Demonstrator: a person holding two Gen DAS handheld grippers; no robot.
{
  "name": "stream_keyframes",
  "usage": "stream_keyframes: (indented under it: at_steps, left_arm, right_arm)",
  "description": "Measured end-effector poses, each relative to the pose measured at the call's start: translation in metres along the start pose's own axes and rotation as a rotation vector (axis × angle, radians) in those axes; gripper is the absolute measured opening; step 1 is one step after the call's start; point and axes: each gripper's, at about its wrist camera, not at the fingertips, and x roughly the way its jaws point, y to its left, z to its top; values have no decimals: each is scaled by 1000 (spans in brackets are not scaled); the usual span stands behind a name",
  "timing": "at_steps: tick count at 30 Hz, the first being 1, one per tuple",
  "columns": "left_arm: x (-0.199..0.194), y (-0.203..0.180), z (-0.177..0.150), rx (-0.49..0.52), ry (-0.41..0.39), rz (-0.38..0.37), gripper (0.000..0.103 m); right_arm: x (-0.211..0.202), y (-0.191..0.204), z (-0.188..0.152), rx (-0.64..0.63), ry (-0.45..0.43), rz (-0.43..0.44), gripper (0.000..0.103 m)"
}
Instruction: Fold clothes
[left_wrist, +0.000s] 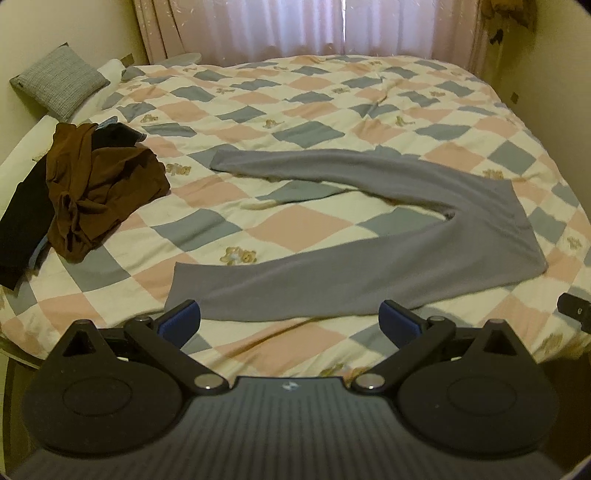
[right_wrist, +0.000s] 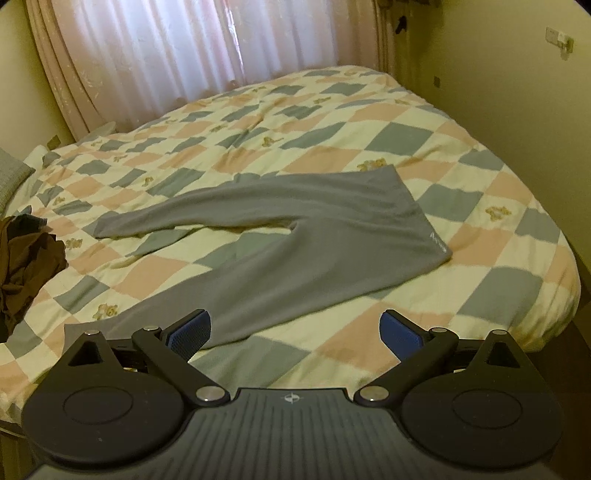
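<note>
Grey leggings lie flat on the checkered quilt, legs spread in a V toward the left and the waistband at the right. In the right wrist view the same leggings show a small light logo near the waistband corner. My left gripper hovers open over the near leg's cuff end, nothing between its blue pads. Just short of the near leg's middle, my right gripper also stands open and empty. Part of the right gripper shows at the right edge of the left wrist view.
A heap of brown and black clothes lies at the bed's left side, seen too as the brown heap. A grey cushion leans at the far left. Pink curtains hang behind the bed. A wall runs along its right side.
</note>
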Motion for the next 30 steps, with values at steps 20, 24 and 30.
stream_keyframes:
  at_steps: [20,24,30]
  left_arm:
    - [31,19,1,-59,35,-12,102]
    - [40,11,9,-94,48,0,102]
    - [58,-13,24,-147,93,35,102]
  right_arm:
    - [25,37,7,-67,62,-62,101]
    - [37,28,27,-82,78,-54,101]
    - [60,9,56,-128,116,-35,101]
